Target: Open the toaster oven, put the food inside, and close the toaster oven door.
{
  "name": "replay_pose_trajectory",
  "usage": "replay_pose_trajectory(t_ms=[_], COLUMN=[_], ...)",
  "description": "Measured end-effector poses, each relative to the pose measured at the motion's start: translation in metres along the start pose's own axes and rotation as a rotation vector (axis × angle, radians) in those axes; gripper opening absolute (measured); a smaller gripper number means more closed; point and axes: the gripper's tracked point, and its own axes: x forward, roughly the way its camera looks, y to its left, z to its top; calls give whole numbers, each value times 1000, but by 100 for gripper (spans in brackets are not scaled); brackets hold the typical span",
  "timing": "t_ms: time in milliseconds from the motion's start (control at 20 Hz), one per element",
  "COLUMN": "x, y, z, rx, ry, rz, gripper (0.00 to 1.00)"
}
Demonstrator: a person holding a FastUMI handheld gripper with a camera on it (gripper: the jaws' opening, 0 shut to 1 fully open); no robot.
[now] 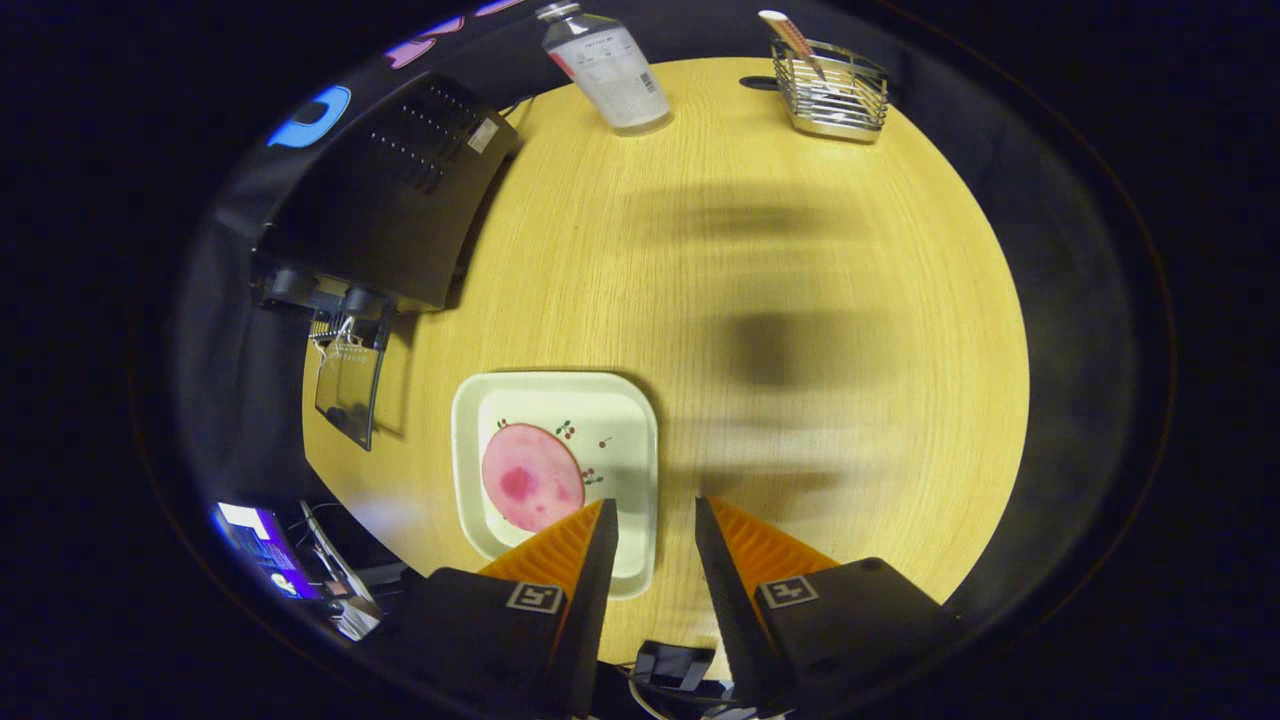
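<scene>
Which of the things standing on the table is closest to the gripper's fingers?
The square plate holding the pink food, just ahead of the open hand-held gripper. The bottle and wire basket stand far beyond.

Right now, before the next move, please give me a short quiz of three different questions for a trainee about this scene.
1. True or false: the oven door is already open.
2. Where does the food lie? A) in the rack B) on the plate C) inside the oven
3. Fill in: the gripper is ____ and holds nothing; one finger is over the plate's edge.

Key: 1 true. 2 B. 3 open. The bottle and the rack stand at the far side of the table.
</scene>
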Motion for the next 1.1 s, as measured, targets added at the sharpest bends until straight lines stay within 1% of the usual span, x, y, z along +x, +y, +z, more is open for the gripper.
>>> replay_pose_trajectory(t_ms=[50,150,200,250,400,450,500,600,700,750,850,1100], x=[5,6,9,13,11,11,15,19,15,14,16,6], y=[-1,7,8,7,2,3,5,11,8,6,9,8], z=[-3,2,6,6,10,10,7,1,0,0,3,5], rx=[-7,3,4,-2,-25,-36,-24,89,208,247,279,311], ry=[20,22,19,16,12,12,31,53,37,19,-8,-82], rz=[14,70,77,73,71,91,135,235,326,360,391,429], gripper=[55,50,47,47,19,9,8,6,6,6,5,5])
